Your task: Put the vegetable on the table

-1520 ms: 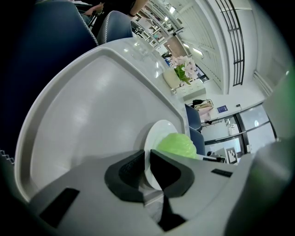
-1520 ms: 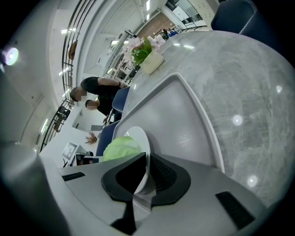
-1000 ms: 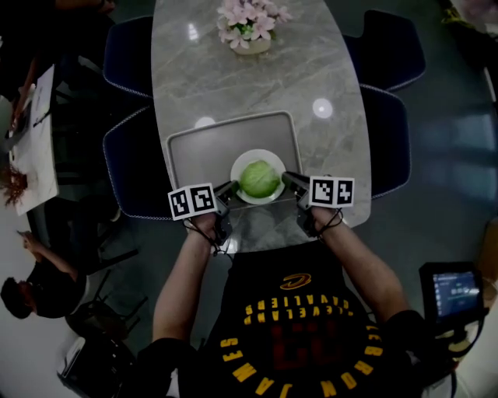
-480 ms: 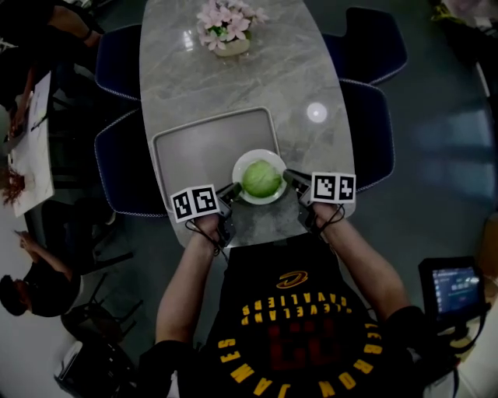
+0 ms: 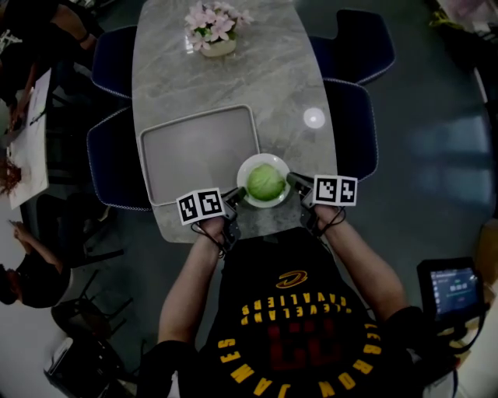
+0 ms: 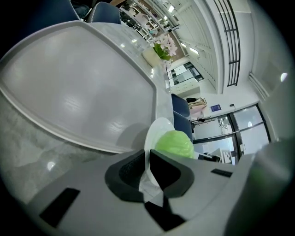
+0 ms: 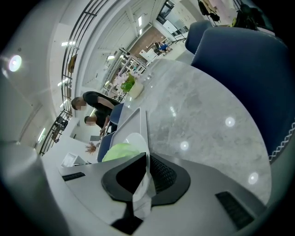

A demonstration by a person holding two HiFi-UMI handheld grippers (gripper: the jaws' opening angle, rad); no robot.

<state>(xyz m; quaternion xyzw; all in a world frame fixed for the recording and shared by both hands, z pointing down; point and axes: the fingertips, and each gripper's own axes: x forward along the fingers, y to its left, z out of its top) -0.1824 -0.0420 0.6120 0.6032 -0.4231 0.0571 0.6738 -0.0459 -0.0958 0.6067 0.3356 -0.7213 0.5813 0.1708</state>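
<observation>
Left gripper [image 5: 236, 193] and right gripper [image 5: 292, 181] each clench an opposite rim of a white plate [image 5: 251, 165]. It carries a green cabbage [image 5: 265, 182] just right of the grey tray [image 5: 198, 151], over the marble table [image 5: 272, 70]. Setting down and letting go apparently remain.

Ahead and to your left a grey tray [image 5: 194, 155] lies flat on the counter [image 5: 288, 85], with a pot of pink flowers [image 5: 212, 23] beyond it at the far end. Blue chairs [image 5: 354, 128] stand tucked in along both sides. A lit screen [image 5: 453, 289] sits near your right elbow, and a person [image 5: 27, 280] is at your far left.
</observation>
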